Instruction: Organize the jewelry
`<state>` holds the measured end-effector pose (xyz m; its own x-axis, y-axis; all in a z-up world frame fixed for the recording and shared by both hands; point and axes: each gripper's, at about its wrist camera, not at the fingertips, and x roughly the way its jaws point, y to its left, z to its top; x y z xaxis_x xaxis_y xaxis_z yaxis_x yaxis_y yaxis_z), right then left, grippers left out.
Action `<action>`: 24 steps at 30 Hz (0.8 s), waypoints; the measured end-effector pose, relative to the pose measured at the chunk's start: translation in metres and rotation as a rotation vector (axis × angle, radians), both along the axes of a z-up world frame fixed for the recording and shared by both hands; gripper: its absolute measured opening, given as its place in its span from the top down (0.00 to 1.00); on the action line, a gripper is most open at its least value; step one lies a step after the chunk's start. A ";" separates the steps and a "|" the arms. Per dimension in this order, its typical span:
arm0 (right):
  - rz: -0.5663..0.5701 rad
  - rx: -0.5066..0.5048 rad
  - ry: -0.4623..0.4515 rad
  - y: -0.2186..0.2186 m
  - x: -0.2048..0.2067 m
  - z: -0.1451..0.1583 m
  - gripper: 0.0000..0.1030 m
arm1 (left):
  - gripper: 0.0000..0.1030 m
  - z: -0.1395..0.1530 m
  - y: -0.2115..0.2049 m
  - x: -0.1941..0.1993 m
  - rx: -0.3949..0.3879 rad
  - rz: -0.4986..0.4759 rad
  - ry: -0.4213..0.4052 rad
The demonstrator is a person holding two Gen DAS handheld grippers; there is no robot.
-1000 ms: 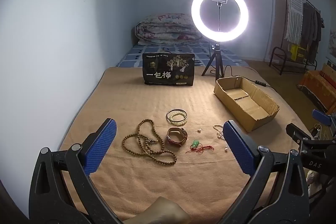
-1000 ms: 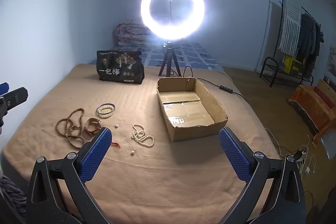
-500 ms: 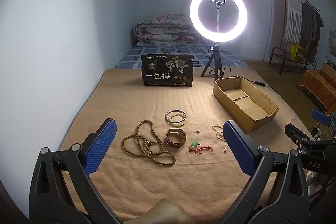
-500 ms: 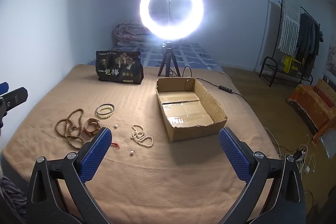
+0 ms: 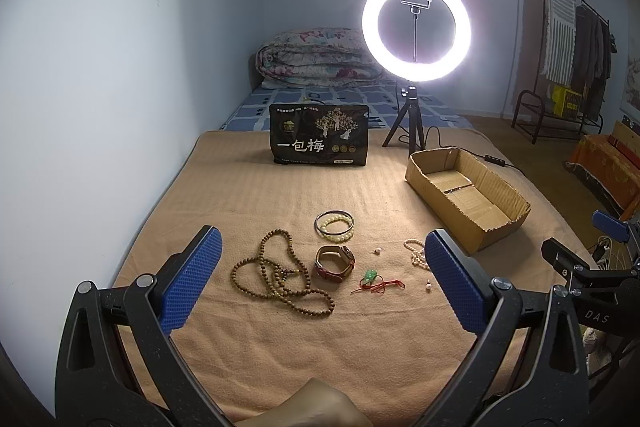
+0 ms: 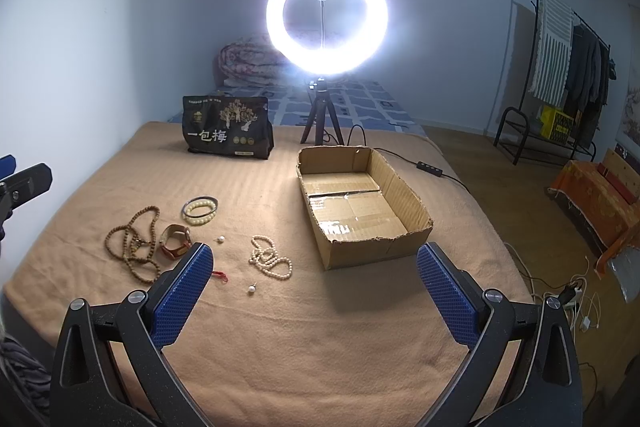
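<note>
Jewelry lies scattered on the tan blanket (image 5: 280,195): a brown wooden bead necklace (image 5: 280,277), a brown leather cuff (image 5: 335,263), a pale bead bracelet with a dark bangle (image 5: 334,224), a green charm on red cord (image 5: 376,279), a pearl strand (image 6: 270,261) and two loose pearl earrings (image 6: 251,290). An empty cardboard box (image 6: 356,207) stands to their right. My left gripper (image 5: 320,281) hangs open above the necklace and cuff, holding nothing. My right gripper (image 6: 310,287) is open too, near the box's front corner.
A lit ring light (image 5: 416,27) on a tripod stands behind the box, its cable (image 6: 430,165) trailing right. A black printed pouch (image 5: 318,139) sits upright at the back. A wall runs along the left. A clothes rack (image 6: 568,67) stands far right on the floor.
Both views have shifted very slightly; the scene sits a touch further left. No jewelry has moved and both grippers stay open.
</note>
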<state>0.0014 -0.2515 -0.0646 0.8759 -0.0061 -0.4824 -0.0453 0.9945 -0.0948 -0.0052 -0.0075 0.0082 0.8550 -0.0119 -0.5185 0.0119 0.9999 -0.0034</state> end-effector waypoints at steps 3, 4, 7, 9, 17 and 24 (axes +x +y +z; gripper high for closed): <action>0.001 -0.001 -0.001 0.001 0.000 -0.001 0.01 | 0.00 -0.001 0.001 0.001 0.000 -0.001 0.001; 0.001 -0.001 -0.001 0.000 0.000 -0.001 0.01 | 0.00 0.000 0.000 0.000 0.000 -0.001 0.001; 0.002 0.000 0.000 0.000 0.000 0.000 0.01 | 0.00 -0.001 0.002 0.001 -0.002 -0.001 0.001; 0.000 -0.002 -0.001 0.001 0.000 0.000 0.01 | 0.00 -0.002 0.003 0.002 -0.002 -0.001 0.000; 0.001 -0.002 0.000 0.000 0.000 0.000 0.01 | 0.00 -0.002 0.003 0.001 -0.003 -0.002 0.000; 0.003 -0.002 0.002 -0.001 -0.001 -0.001 0.01 | 0.00 -0.003 0.003 0.001 -0.003 -0.001 0.000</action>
